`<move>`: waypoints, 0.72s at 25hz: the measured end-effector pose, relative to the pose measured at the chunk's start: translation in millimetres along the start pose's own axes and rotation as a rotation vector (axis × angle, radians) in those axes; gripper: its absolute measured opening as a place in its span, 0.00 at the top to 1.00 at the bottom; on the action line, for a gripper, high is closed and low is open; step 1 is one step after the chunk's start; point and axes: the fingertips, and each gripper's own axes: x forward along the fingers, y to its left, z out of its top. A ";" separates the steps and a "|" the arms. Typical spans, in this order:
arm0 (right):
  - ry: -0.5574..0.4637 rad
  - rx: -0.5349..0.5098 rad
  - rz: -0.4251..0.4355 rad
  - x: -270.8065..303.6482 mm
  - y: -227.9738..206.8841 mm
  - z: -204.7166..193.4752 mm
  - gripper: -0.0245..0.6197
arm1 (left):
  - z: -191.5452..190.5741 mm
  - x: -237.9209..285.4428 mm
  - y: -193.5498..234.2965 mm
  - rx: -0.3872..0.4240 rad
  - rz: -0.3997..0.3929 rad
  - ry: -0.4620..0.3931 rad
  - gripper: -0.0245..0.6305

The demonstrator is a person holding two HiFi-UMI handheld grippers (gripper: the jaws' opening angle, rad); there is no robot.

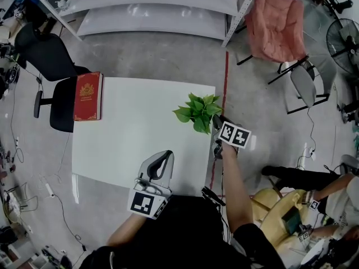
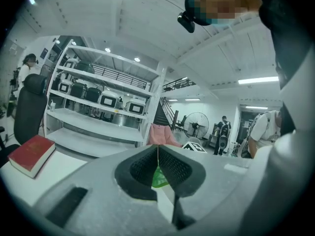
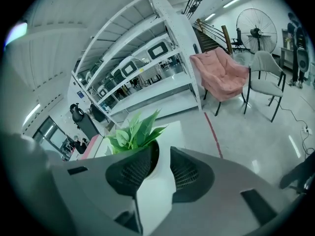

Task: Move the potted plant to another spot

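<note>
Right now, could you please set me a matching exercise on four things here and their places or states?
Things:
1 potted plant
2 red book
3 left gripper
4 pink chair

Places or states:
A jaws together, empty
B on the floor beyond the table
C between the jaws of the right gripper
D on the table's left side

Pairs: 1-C; 2-D; 3-A; 4-B

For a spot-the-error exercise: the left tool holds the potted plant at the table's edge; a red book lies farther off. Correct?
No: the right tool holds the potted plant, as the right gripper view shows. The left tool is shut, empty. The rest stands.
</note>
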 end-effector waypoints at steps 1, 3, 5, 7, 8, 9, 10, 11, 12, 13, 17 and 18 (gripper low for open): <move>-0.009 0.002 0.001 -5.8 -0.3 -0.4 0.82 | 1.5 -3.7 -2.9 0.004 0.003 -0.007 0.93; -0.024 -0.001 0.006 -19.0 0.2 -2.7 0.82 | 5.4 -12.2 -10.5 0.012 0.008 -0.022 0.93; -0.038 -0.013 0.017 -33.2 2.8 -5.3 0.82 | 9.2 -21.5 -18.6 0.022 0.014 -0.039 0.93; -0.053 -0.029 0.037 -47.7 8.2 -8.2 0.82 | 11.9 -30.9 -27.5 0.033 0.020 -0.051 0.93; -0.058 -0.037 0.049 -55.3 11.6 -10.5 0.83 | 13.0 -35.9 -32.4 0.037 0.022 -0.054 0.93; -0.063 -0.045 0.059 -62.9 15.0 -13.6 0.84 | 13.9 -41.1 -37.6 0.041 0.025 -0.057 0.93; -0.067 -0.053 0.068 -70.6 18.3 -17.4 0.85 | 14.5 -46.5 -42.6 0.043 0.028 -0.058 0.93; -0.071 -0.060 0.076 -77.9 21.5 -21.4 0.86 | 15.0 -51.9 -47.1 0.045 0.032 -0.059 0.93; -0.078 -0.067 0.083 -84.5 24.8 -25.1 0.88 | 15.3 -56.9 -50.8 0.047 0.037 -0.060 0.93; -0.086 -0.073 0.091 -90.4 28.4 -28.2 0.90 | 15.5 -61.5 -53.5 0.049 0.043 -0.062 0.93; -0.115 -0.081 0.107 -109.0 39.5 -39.9 0.93 | 18.0 -77.5 -60.5 0.065 0.055 -0.069 0.93; -0.119 -0.081 0.109 -113.6 41.3 -42.7 0.93 | 19.4 -80.7 -62.2 0.068 0.054 -0.070 0.93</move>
